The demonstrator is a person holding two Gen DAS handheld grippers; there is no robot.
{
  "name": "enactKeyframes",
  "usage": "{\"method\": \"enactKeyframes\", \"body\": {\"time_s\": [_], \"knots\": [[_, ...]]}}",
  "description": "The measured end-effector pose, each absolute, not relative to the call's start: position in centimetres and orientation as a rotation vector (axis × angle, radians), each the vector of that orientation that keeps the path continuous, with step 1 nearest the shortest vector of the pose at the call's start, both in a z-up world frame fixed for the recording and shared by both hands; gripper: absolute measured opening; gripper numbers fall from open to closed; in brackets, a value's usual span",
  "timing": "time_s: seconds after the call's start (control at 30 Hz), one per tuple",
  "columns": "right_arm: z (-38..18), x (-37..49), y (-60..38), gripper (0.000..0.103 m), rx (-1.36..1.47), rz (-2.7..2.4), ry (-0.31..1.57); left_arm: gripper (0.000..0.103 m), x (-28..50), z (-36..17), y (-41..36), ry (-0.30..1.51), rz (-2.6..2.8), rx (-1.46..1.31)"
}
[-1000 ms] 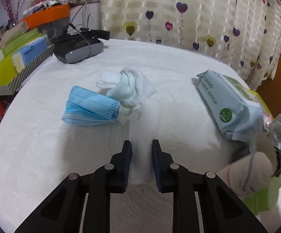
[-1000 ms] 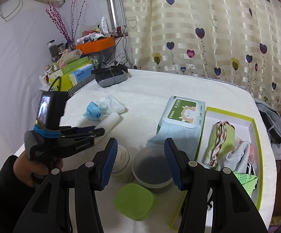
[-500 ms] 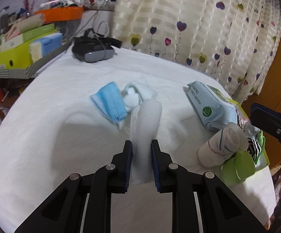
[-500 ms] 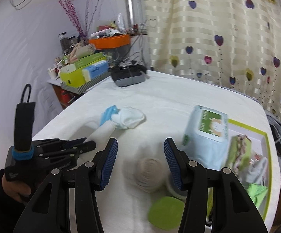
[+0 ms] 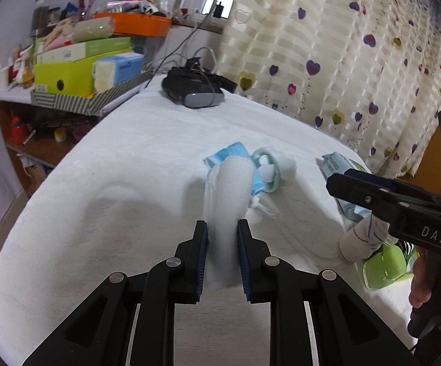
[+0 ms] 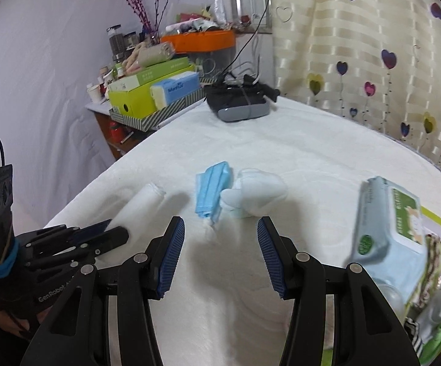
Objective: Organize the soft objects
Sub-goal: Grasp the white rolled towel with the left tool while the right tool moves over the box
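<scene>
Left gripper (image 5: 222, 256) squeezing white rolled towel (image 5: 229, 201); right gripper (image 6: 221, 254) spread wide, holding nothing, over bed (image 6: 327, 158), near blue mask (image 6: 213, 190) and white socks (image 6: 258, 192).

This is a home bedroom: heart-patterned curtain (image 6: 373, 45), white blanket-covered bed (image 6: 312, 152), cluttered side shelf (image 6: 147, 103) with boxes.

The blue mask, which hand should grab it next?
Probably the right. The right gripper is open and empty, pointing at the blue mask just ahead. The left gripper is shut on the white towel roll, so it's busy.
</scene>
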State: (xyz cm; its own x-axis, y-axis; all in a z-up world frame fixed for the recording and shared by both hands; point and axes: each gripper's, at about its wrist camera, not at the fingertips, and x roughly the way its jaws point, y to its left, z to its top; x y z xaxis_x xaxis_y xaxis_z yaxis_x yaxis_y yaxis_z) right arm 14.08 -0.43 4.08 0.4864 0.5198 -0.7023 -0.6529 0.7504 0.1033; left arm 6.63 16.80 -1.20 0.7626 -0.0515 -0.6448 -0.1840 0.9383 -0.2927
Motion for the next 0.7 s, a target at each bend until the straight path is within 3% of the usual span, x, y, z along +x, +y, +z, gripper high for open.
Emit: {"method": "enactKeyframes", "body": {"time_s": [0.7], "knots": [[8.1, 15.1, -6.4, 0.051, -0.06, 0.547, 0.682, 0.018, 7.2, -1.7, 17.1, 0.693, 0.035, -0.391]]}}
